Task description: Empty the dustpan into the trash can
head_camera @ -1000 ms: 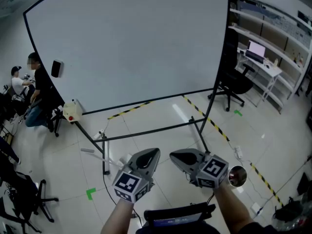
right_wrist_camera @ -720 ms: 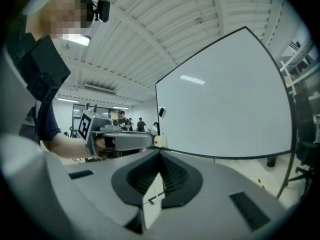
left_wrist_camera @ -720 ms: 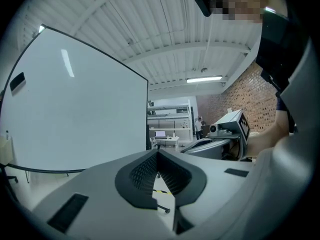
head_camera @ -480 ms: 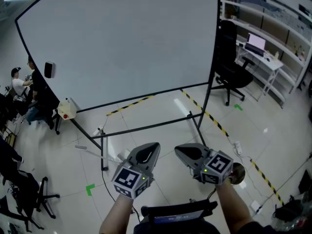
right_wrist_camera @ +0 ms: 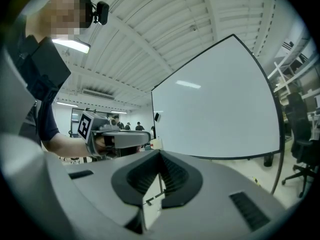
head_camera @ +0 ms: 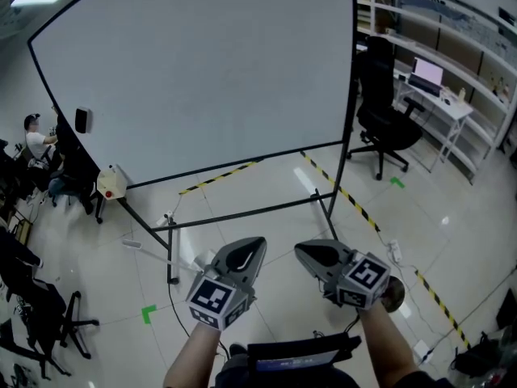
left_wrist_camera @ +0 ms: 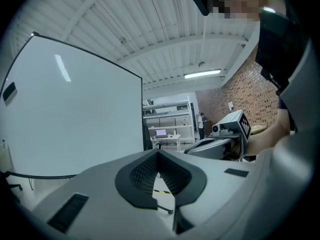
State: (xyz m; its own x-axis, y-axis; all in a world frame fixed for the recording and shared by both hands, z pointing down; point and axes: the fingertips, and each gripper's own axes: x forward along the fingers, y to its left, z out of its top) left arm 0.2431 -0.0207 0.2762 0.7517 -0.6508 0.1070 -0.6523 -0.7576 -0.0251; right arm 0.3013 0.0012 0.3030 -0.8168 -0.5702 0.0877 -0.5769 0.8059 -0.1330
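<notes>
- At 9 o'clock the seated person point(head_camera: 35, 142) sits nearer the edge of the head view than a second ago.
- The big white screen point(head_camera: 202, 79) at 12 has slid a little leftward.
- Left gripper point(head_camera: 254, 247), at 6: clenched, nothing in it.
- Right gripper point(head_camera: 304, 254), just beside it: clenched too, empty.
- The black office chair point(head_camera: 388, 124) at 2 shows more fully now.
- Dustpan and trash can: I cannot tell where they are.

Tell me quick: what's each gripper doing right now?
Left gripper: closed, holding nothing.
Right gripper: closed, holding nothing.
</notes>
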